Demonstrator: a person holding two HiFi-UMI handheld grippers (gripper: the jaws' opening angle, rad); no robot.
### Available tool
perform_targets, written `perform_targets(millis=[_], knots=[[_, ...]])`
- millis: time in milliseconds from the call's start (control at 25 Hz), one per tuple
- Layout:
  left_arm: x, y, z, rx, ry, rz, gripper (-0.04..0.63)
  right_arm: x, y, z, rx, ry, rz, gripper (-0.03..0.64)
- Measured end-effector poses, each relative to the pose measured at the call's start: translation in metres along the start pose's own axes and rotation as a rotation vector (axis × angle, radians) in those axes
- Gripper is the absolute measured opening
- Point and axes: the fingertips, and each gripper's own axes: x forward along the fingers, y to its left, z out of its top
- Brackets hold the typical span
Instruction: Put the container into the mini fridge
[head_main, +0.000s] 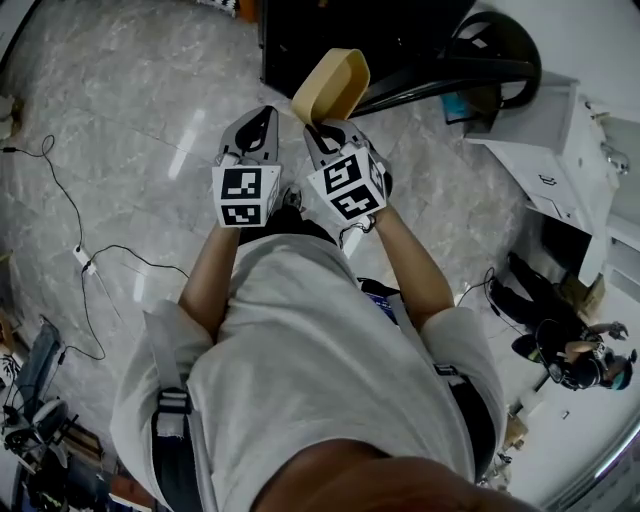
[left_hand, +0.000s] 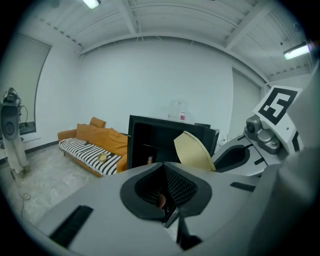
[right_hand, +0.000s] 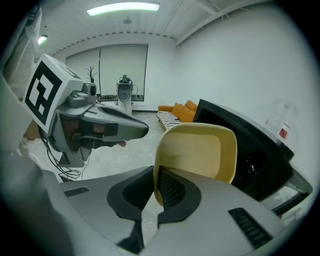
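The person's pale shirt fills the lower head view, with both forearms extended forward over the grey marble floor. The black mini fridge stands ahead, its dark interior open toward the grippers. An orange sofa with a striped seat stands to its left along the wall. The left gripper is held just beside the right one, its jaws pressed together with nothing between them. The right gripper has its jaws pinching one wall of the beige container. The container rises tilted above those jaws, in the air in front of the mini fridge and outside it. A thin black cable lies on the floor at left.
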Motion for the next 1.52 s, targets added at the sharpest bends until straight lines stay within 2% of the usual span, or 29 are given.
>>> perform_targets(millis=[80, 320, 560, 760, 960, 1120, 1280, 1400, 1520], knots=[[0.004, 0.016, -0.003, -0.026, -0.004, -0.001, 0.012, 0.012, -0.002, 0.006, -0.027, 0.043, 0.001, 0.043], [0.030, 0.059, -0.008, -0.002, -0.005, -0.029, 0.012, 0.054, -0.016, 0.026, -0.101, 0.130, -0.013, 0.043], [0.068, 0.081, -0.009, -0.092, -0.037, -0.068, 0.012, 0.078, -0.039, 0.033, -0.140, 0.250, -0.042, 0.043], [0.097, 0.113, -0.005, -0.127, -0.063, -0.074, 0.012, 0.099, -0.052, 0.043, -0.167, 0.326, -0.053, 0.043], [0.126, 0.142, 0.001, -0.181, -0.099, -0.030, 0.012, 0.115, -0.071, 0.049, -0.178, 0.363, -0.070, 0.043], [0.141, 0.155, -0.006, -0.165, -0.132, 0.027, 0.012, 0.133, -0.078, 0.048, -0.180, 0.364, -0.058, 0.043], [0.151, 0.157, -0.028, -0.168, -0.132, 0.092, 0.012, 0.140, -0.098, 0.043, -0.199, 0.387, -0.085, 0.043], [0.161, 0.157, -0.033, -0.158, -0.150, 0.097, 0.012, 0.148, -0.117, 0.040, -0.235, 0.413, -0.097, 0.043], [0.171, 0.148, -0.049, -0.181, -0.143, 0.108, 0.012, 0.154, -0.127, 0.036, -0.253, 0.420, -0.096, 0.043]])
